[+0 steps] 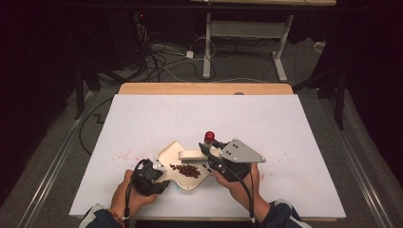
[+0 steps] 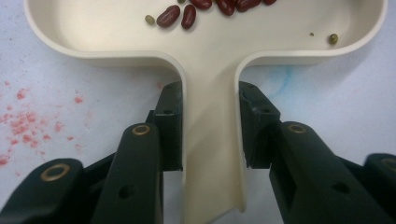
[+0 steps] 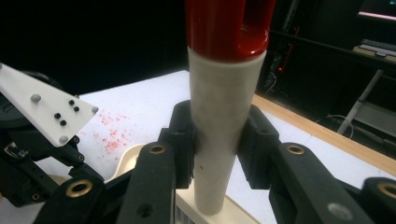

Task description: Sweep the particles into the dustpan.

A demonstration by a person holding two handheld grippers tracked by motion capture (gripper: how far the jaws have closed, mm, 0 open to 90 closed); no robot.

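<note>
A cream dustpan [image 1: 177, 153] lies on the white table, with a pile of red beans [image 1: 186, 170] in it. My left gripper [image 1: 159, 179] is shut on the pan's handle [image 2: 212, 140], one pad against each side. Red beans [image 2: 180, 16] and a green one [image 2: 332, 38] lie in the pan's basin just beyond. My right gripper [image 1: 211, 154] is shut on the pale handle [image 3: 224, 116] of a small brush, which stands up and ends in a red cap [image 3: 229, 28]. The brush head [image 1: 192, 156] rests over the pan behind the beans.
Pink stains [image 1: 126, 154] speckle the white table cover [image 1: 266, 118] to the left of the pan. A wooden strip [image 1: 204, 88] runs along the table's far edge. On the floor beyond are cables and the legs of a desk [image 1: 280, 52].
</note>
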